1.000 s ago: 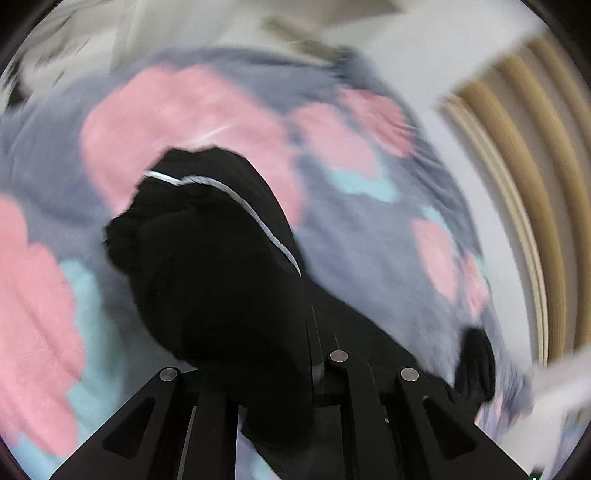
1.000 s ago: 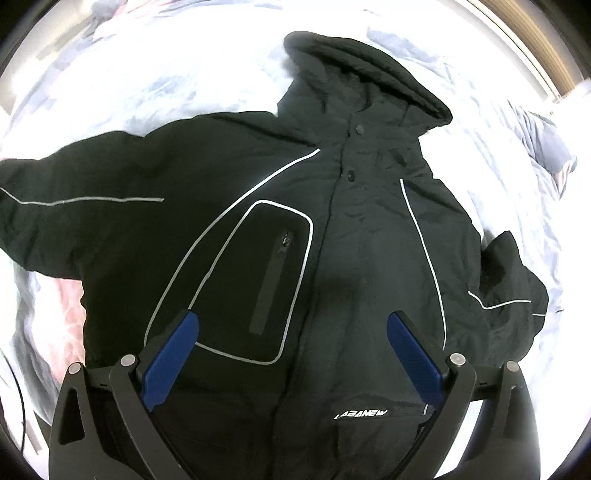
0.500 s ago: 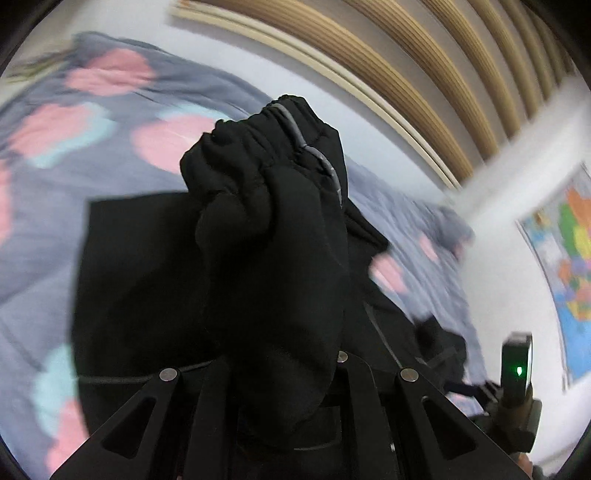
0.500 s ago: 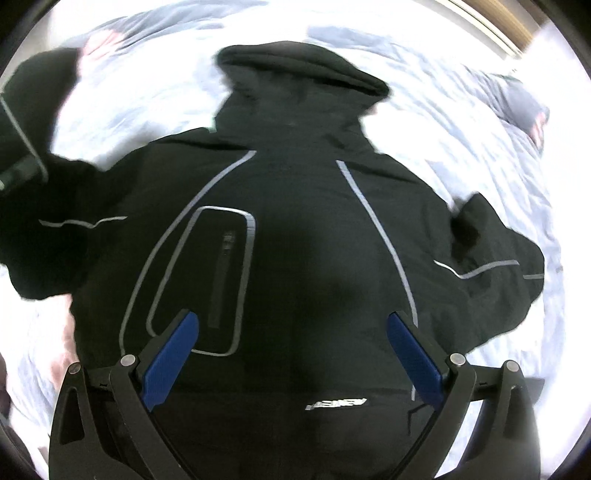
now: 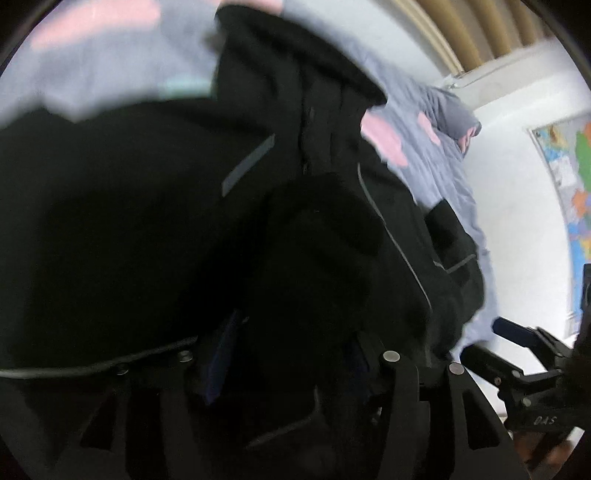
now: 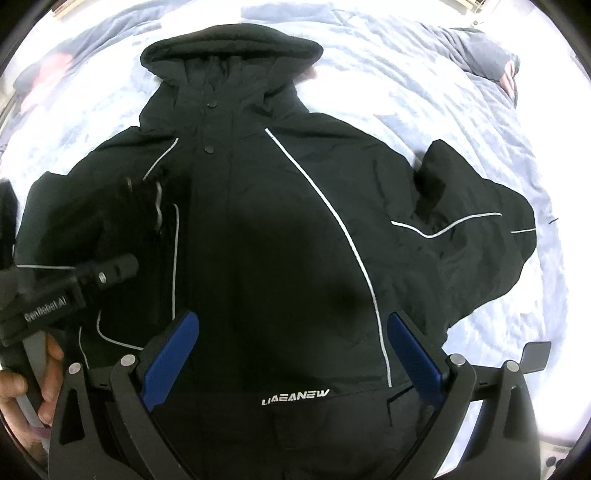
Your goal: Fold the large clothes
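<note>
A black hooded jacket (image 6: 280, 229) with white piping lies front-up on a bed, hood at the far end. My left gripper (image 5: 288, 354) is shut on the jacket's left sleeve cuff (image 5: 317, 258) and holds it over the jacket's chest; the cuff hides the fingertips. In the right wrist view the left gripper (image 6: 122, 206) sits over the chest pocket at the left. My right gripper (image 6: 291, 354) is open and empty, blue pads (image 6: 170, 354) spread above the hem. The other sleeve (image 6: 480, 229) lies out to the right.
The bed has a grey-blue quilt (image 5: 432, 155) with pink and teal patches. A wooden slatted headboard (image 5: 491, 29) and a white wall with a map (image 5: 576, 177) stand beyond. The person's hand (image 6: 22, 384) holds the left gripper's handle.
My left gripper has carried the sleeve cuff inward and down onto the jacket's chest. My right gripper has stayed open above the hem, shifting slightly toward the jacket's centre.
</note>
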The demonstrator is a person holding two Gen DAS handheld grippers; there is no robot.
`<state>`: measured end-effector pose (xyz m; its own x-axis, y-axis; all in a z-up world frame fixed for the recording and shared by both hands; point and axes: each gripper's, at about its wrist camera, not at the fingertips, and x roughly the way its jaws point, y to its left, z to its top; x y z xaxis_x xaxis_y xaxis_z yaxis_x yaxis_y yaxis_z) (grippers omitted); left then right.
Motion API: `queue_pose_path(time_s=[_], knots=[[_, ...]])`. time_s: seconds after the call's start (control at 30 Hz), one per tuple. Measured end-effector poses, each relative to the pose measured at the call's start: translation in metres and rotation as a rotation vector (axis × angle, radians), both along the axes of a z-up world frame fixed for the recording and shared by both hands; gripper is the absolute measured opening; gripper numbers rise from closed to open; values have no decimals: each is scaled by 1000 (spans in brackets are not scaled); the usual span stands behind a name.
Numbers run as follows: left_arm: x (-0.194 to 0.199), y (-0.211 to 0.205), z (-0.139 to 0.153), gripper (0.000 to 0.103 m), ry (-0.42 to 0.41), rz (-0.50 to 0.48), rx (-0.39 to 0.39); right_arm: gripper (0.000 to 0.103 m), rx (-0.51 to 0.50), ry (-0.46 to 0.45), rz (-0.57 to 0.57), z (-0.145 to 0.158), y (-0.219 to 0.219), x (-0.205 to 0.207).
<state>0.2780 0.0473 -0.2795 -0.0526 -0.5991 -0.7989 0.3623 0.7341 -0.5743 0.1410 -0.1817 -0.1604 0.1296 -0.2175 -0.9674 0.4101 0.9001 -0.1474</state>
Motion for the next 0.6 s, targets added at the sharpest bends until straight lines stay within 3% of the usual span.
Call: queue_pose_path(time_s=[0.1,0.2,0.3,0.4,0.6], knots=[[-4,17,-7,57,35,2,-8,102,18,-19,20,-1,3,7],[-10,31,6,57,28,9,-22,102,58,-62,53,-2,9,18],[-15,61,26,59,5,36,-42,102,227,-106,78,-19,11,35],[-19,79,33,61,-10,88,-32,102,324,-100,59,-40,11,49],[-15,103,34,61,0,163,-5,102,340,-77,24,-71,7,61]])
